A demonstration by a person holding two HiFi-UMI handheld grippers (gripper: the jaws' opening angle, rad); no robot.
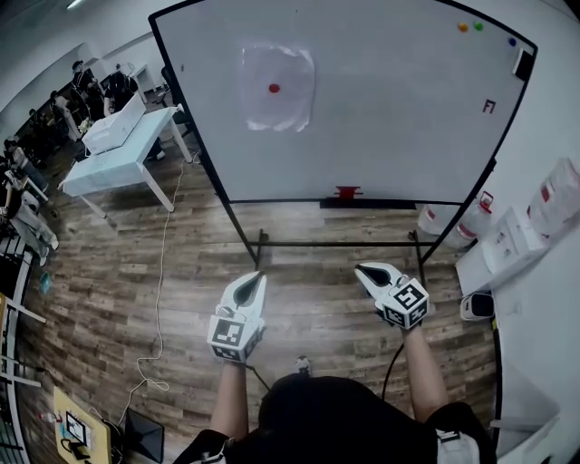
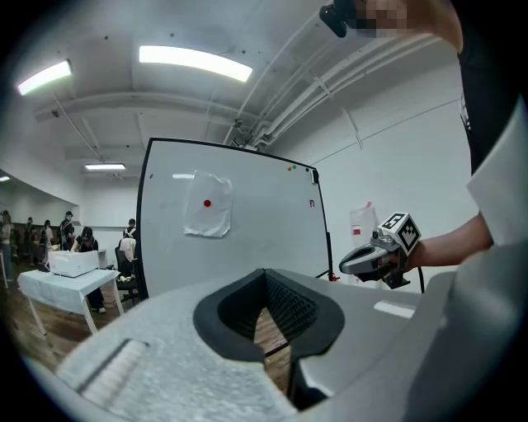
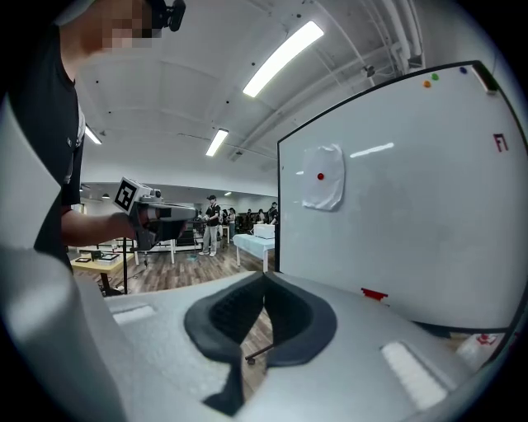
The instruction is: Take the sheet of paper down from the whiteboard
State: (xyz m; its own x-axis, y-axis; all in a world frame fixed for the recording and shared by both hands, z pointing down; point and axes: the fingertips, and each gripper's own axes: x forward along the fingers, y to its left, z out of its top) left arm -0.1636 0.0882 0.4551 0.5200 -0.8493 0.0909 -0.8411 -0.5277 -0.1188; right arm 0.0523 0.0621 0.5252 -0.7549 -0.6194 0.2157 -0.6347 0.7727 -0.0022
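Observation:
A white sheet of paper (image 1: 278,88) hangs on the whiteboard (image 1: 381,136), pinned by a red magnet (image 1: 274,88). The left gripper view shows the paper (image 2: 206,204) ahead on the board, and the right gripper view shows the paper (image 3: 322,188) up and to the left. My left gripper (image 1: 257,279) and right gripper (image 1: 364,269) are both shut and empty, held side by side well short of the board, above the wooden floor. Each gripper sees the other: the right gripper (image 2: 346,265) and the left gripper (image 3: 191,216).
The whiteboard stands on a black frame (image 1: 335,243) with a red eraser (image 1: 347,192) on its tray. Small magnets (image 1: 469,27) sit at the top right. A white table (image 1: 127,154) with a box is at left, and boxes and bottles (image 1: 507,236) at right. People stand far left.

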